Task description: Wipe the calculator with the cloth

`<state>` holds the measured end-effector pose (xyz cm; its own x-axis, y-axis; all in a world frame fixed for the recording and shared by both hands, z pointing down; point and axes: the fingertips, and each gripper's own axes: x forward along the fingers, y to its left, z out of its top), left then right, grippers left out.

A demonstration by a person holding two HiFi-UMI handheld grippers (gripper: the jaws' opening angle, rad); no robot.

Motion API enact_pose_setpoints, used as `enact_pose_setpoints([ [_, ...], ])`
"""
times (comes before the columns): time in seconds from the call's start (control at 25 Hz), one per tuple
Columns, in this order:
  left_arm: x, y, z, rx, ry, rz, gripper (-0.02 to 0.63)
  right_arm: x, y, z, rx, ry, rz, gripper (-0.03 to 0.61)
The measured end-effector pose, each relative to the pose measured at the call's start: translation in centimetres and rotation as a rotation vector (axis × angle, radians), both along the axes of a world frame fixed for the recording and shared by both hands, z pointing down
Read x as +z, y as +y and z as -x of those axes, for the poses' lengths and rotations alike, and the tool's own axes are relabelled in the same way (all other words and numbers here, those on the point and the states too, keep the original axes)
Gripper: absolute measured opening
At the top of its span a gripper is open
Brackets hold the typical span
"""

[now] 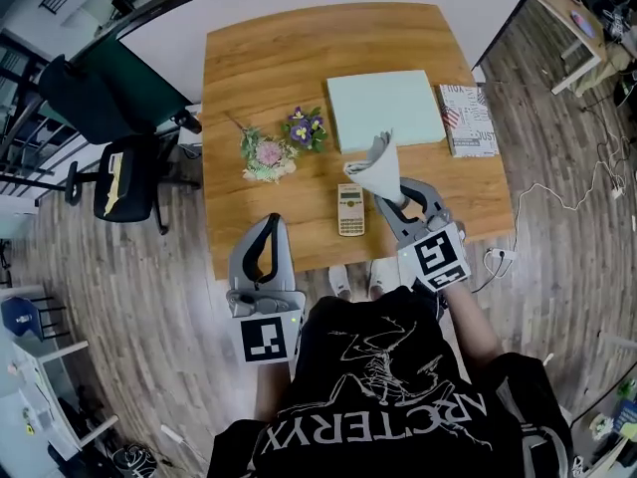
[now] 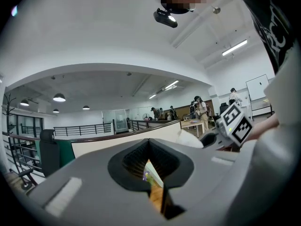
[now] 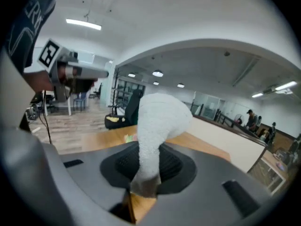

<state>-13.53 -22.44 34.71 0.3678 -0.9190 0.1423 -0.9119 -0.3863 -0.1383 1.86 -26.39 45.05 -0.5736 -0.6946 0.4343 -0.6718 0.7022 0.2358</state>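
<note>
A small beige calculator (image 1: 351, 210) lies flat on the wooden table (image 1: 269, 58) near its front edge. Just right of it, my right gripper (image 1: 390, 198) is shut on a pale grey cloth (image 1: 376, 167) that sticks up and forward from the jaws. In the right gripper view the cloth (image 3: 155, 126) stands pinched between the closed jaws and droops over at its top. My left gripper (image 1: 265, 239) hovers at the table's front edge, left of the calculator, jaws closed with nothing between them (image 2: 155, 182).
A light green pad (image 1: 385, 110) lies behind the calculator, a patterned book (image 1: 469, 119) at the right edge. A small bunch of flowers (image 1: 282, 143) lies to the left. An office chair (image 1: 124, 177) stands off the table's left side.
</note>
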Motion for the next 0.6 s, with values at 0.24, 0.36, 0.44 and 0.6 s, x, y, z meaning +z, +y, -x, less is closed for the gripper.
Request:
enact_pose_setpoints([
  [0.24, 0.0, 1.2, 2.7, -0.086, -0.006, 0.012, 0.009, 15.2, -2.9, 3.3, -0.261, 0.391, 0.286, 0.094],
  [0.36, -0.4, 1.9, 4.1, -0.129, -0.021, -0.017, 0.009, 21.4, -3.3, 4.2, -0.372, 0.537, 0.377, 0.094],
  [0.44, -1.0, 2.4, 4.9, -0.148, -0.036, -0.067, 0.009, 23.8, -3.1, 4.8, -0.442, 0.609, 0.411, 0.094],
  [0.6, -0.6, 3.5, 6.1, -0.194, -0.045, -0.032, 0.009, 26.2, -3.1, 5.7, -0.533, 0.715, 0.436, 0.094],
])
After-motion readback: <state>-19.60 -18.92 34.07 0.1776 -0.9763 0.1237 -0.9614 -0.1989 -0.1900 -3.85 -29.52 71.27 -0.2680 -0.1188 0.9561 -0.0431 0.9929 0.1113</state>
